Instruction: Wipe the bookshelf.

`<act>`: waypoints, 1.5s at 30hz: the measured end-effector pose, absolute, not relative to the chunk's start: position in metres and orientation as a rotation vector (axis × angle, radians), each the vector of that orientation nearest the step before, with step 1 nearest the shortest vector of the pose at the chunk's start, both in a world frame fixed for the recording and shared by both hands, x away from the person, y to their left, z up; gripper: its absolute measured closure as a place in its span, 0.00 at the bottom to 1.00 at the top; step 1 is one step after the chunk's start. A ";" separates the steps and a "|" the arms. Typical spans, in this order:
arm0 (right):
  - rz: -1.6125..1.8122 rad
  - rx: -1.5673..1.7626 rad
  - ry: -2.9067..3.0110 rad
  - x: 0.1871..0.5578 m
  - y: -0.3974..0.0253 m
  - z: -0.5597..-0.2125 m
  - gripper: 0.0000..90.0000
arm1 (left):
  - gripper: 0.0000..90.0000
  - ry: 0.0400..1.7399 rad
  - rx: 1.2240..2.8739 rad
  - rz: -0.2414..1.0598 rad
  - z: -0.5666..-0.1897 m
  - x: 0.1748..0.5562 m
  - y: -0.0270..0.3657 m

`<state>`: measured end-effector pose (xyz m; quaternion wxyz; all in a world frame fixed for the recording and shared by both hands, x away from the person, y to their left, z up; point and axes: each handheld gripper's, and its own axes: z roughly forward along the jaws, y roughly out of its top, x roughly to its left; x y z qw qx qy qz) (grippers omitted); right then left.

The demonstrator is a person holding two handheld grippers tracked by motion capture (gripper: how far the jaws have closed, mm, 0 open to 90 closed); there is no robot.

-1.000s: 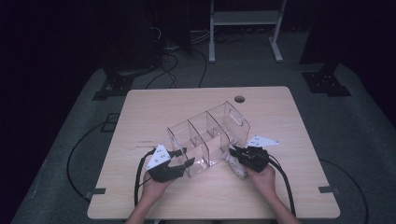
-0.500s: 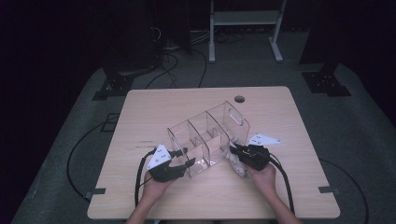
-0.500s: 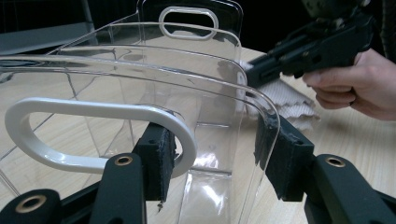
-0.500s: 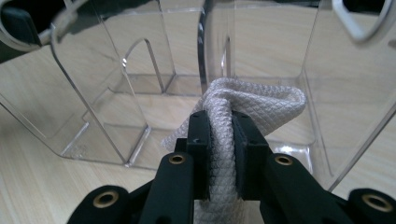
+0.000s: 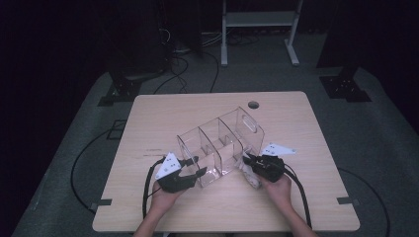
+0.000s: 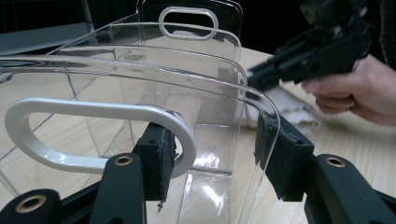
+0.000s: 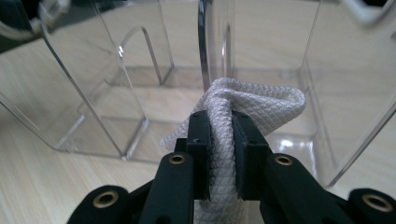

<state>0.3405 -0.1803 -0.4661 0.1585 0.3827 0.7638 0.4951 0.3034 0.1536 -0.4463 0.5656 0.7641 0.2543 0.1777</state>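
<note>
So the right gripper (image 7: pixel 219 135) has its jaws pinched tight on a bunched-up fold of white waffle-weave cloth (image 7: pixel 252 105). The cloth pokes out just past the pads and sits right up against the side wall of the clear acrylic organizer (image 7: pixel 93 93), near one of its dividers. From the high view, the cloth (image 5: pixel 249 174) lies on the wooden table (image 5: pixel 316 128) at the organizer's (image 5: pixel 217 143) near right side, under the right gripper (image 5: pixel 251 160).

The left gripper (image 6: pixel 215 154) has its jaws spread wide around the organizer's near end. One pad is behind the white-rimmed handle cutout (image 6: pixel 93 135), and the other pad is against the outside of the curved clear corner. The wall sits between the pads, not squeezed as far as I can tell.
</note>
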 end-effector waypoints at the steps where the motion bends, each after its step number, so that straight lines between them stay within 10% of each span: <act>1: 1.424 1.085 2.174 0.340 -0.180 -0.464 0.87 | 0.54 0.598 1.797 0.418 -0.446 0.303 0.154; 30: 1.388 1.137 2.199 0.340 -0.177 -0.483 0.87 | 0.54 0.594 1.800 0.421 -0.447 0.303 0.154; 45: 1.473 0.964 2.087 0.341 -0.168 -0.410 0.87 | 0.54 0.591 1.800 0.422 -0.447 0.303 0.154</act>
